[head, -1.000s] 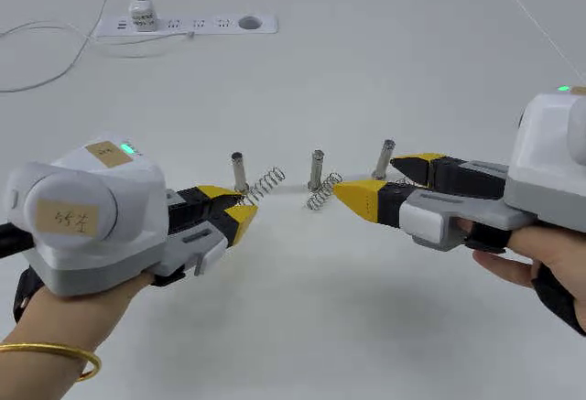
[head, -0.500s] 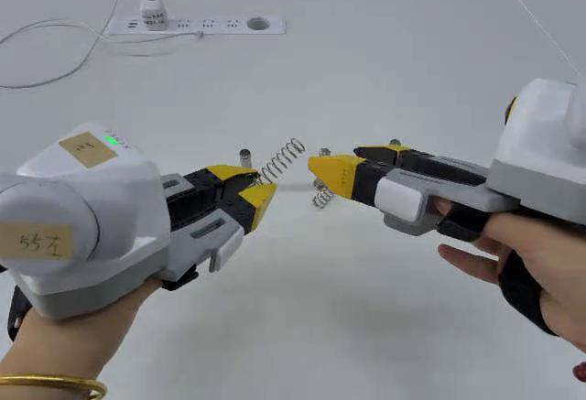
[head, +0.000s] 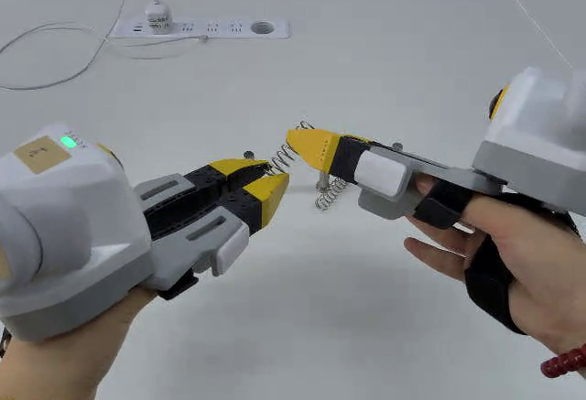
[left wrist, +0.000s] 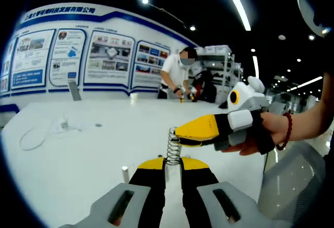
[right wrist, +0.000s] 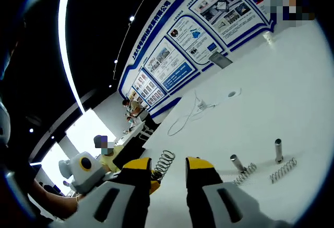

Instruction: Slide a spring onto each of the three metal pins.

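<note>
My left gripper point(head: 273, 180) is shut on the lower end of a steel spring point(head: 284, 155), which it holds up in the air. In the left gripper view the spring point(left wrist: 173, 145) stands upright from my own jaws point(left wrist: 173, 161). My right gripper point(head: 302, 139) is open, its yellow tip at the spring's free end. Seen from the right gripper point(right wrist: 168, 164), the held spring point(right wrist: 164, 163) lies close to its left jaw. Two upright pins point(right wrist: 237, 163) point(right wrist: 278, 150) stand on the table with loose springs point(right wrist: 245, 173) point(right wrist: 283, 169) beside them. Another pin point(left wrist: 125, 173) stands lower left.
A white power strip point(head: 201, 27) with a plugged adapter and cable lies at the far edge of the white table point(head: 302, 308). A loose spring point(head: 330, 194) lies under the right gripper. A person point(left wrist: 175, 76) stands at a far bench.
My left gripper has lifted the spring off the table and tipped it upward. My right gripper has moved left and up to the spring's free end. The head camera has shifted too.
</note>
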The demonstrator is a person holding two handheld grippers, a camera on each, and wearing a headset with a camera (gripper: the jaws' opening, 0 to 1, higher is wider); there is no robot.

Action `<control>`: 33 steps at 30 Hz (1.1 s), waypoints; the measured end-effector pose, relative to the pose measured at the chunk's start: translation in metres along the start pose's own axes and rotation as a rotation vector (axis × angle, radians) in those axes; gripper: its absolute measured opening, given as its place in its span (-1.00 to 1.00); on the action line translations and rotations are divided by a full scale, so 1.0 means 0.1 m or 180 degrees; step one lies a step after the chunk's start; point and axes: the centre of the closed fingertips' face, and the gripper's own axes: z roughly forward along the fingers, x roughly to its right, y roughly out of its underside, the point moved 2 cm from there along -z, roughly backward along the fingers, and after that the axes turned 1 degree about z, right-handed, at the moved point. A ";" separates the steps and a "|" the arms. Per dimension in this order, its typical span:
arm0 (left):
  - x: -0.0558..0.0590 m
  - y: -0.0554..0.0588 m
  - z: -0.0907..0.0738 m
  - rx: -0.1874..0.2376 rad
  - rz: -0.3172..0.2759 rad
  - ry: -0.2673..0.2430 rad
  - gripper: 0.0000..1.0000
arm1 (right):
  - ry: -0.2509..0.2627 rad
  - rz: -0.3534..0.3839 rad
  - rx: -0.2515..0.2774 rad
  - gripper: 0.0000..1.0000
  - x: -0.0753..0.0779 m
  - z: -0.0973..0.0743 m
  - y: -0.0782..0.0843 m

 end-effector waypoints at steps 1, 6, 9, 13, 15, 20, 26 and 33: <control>0.01 -0.01 -0.01 0.0009 0.0002 0.0012 -0.80 | -0.0044 0.0087 0.0022 -0.48 -0.03 0.01 0.00; 0.04 -0.02 -0.03 0.0025 -0.0028 0.0056 -0.80 | -0.0110 0.0214 0.0028 -0.56 -0.06 0.01 0.00; 0.06 -0.03 -0.04 0.0040 -0.0030 0.0071 -0.80 | -0.0150 0.0296 0.0027 -0.63 -0.08 0.01 0.01; 0.07 -0.02 -0.04 0.0029 -0.0041 0.0072 -0.80 | -0.0188 0.0336 0.0029 -0.73 -0.10 0.01 0.01; 0.07 -0.02 -0.04 0.0033 -0.0049 0.0069 -0.80 | -0.0202 0.0345 0.0026 -0.74 -0.10 0.01 0.01; 0.07 -0.01 -0.04 0.0004 -0.0029 0.0033 -0.80 | -0.0276 0.0291 0.0023 -0.77 -0.15 0.01 0.01; 0.05 0.07 -0.04 -0.0109 0.0025 0.0002 -0.80 | -0.0272 0.0046 -0.0074 -0.77 -0.16 0.04 0.08; 0.05 0.14 -0.03 -0.0229 0.0050 -0.0033 -0.79 | -0.0259 -0.0142 -0.0171 -0.78 -0.16 0.07 0.13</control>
